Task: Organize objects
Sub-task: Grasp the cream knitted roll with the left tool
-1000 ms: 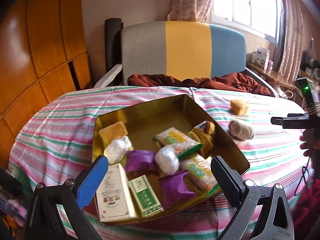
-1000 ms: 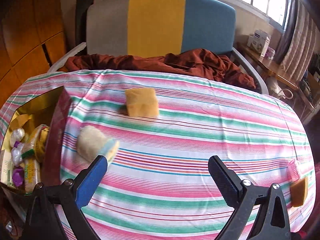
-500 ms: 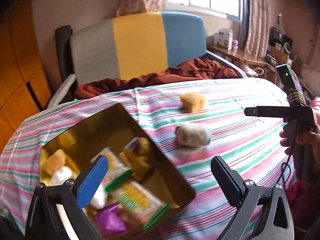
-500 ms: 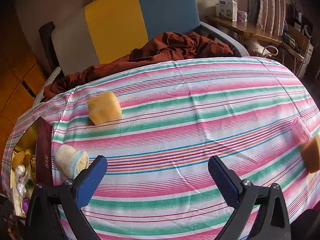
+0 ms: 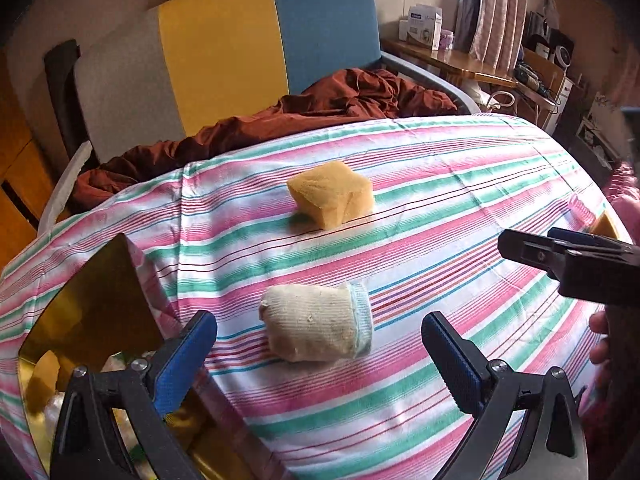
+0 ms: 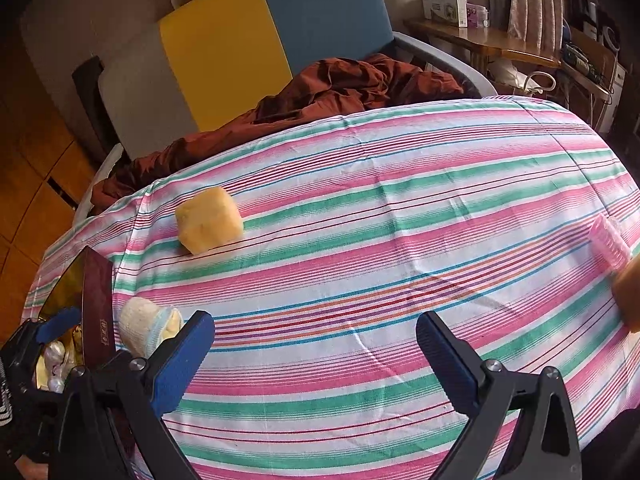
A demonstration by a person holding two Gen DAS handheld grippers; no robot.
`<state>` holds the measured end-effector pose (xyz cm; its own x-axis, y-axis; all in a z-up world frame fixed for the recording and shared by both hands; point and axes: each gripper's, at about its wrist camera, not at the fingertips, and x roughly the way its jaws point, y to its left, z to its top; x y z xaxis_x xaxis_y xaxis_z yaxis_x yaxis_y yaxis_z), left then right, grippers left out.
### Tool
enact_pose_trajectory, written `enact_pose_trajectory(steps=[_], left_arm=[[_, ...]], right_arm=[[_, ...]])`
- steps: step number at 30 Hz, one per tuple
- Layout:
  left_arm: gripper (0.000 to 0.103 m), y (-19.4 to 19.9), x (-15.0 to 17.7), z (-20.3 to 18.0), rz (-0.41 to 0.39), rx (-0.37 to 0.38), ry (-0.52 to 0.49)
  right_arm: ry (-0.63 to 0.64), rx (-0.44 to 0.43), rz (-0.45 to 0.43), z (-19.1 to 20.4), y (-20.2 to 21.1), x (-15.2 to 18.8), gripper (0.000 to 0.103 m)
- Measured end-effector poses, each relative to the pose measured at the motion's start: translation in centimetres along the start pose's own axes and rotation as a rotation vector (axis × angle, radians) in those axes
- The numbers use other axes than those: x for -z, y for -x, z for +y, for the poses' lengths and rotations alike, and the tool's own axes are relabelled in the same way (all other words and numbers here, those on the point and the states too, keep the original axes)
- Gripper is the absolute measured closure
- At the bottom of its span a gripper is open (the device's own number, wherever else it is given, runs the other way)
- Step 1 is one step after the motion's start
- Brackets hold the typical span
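Between the spread fingers of the left gripper (image 5: 319,344) lies a rolled cream sock (image 5: 317,327) on the striped tablecloth (image 5: 440,208); the jaws stand wide apart with nothing in them, and the sock touches neither pad. Beyond the sock, farther ahead of this gripper, a yellow sponge block (image 5: 331,193) sits on the cloth, well apart from it. Off to the left of the blue left finger (image 5: 188,356), the gold tin box (image 5: 96,284) stands open, with wrapped items only partly visible inside at its near corner.

Ahead of the right gripper (image 6: 315,356) there is only bare striped cloth between its fingers, which are likewise parted and hold nothing. The sock (image 6: 149,329) lies just beyond its left finger, touching or nearly touching the box's dark red outer wall (image 6: 97,312). The sponge block (image 6: 209,220) sits farther ahead and to the left. Far to the right of this gripper, at the cloth's edge, a pink ribbed roller (image 6: 609,241) rests just beside an orange block (image 6: 629,296) that is cut off by the frame. Behind the table stands a grey, yellow and blue chair (image 6: 240,44) with rust-brown fabric (image 6: 340,92) heaped on its seat.
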<state>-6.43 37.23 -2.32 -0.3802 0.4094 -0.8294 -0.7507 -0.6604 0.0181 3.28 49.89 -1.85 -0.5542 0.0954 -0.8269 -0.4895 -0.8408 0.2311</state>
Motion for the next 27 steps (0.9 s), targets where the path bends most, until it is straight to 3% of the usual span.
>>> enact_pose_trajectory(steps=[7, 8, 9, 10, 15, 20, 27], left_arm=[[0.003, -5.4, -0.5, 0.6, 0.125, 0.004, 0.074], [0.021, -5.9, -0.5, 0.8, 0.136, 0.007, 0.09], [0.031, -6.4, -0.4, 1.1, 0.154, 0.009, 0.107], [0.03, -6.7, -0.2, 1.4, 0.164, 0.025, 0.127], [0.032, -5.2, 0.5, 0.7, 0.121, 0.06, 0.102], [0.032, -0.8, 2.7, 0.0, 0.023, 0.107, 0.048], [0.031, 4.3, 5.7, 2.4, -0.072, 0.137, 0.084]], right_arm=[[-0.006, -0.013, 0.008, -0.1, -0.1, 0.0, 0.0], [-0.002, -0.012, 0.01, -0.1, -0.2, 0.0, 0.0], [0.001, -0.01, 0.012, 0.0, -0.2, 0.0, 0.0], [0.004, -0.008, 0.013, 0.1, -0.3, 0.0, 0.0], [0.011, -0.003, 0.031, 0.2, -0.7, 0.2, 0.0], [-0.009, -0.045, 0.109, 0.2, -2.2, 0.0, 0.0], [0.137, -0.06, 0.139, 4.3, -5.5, -3.1, 0.0]])
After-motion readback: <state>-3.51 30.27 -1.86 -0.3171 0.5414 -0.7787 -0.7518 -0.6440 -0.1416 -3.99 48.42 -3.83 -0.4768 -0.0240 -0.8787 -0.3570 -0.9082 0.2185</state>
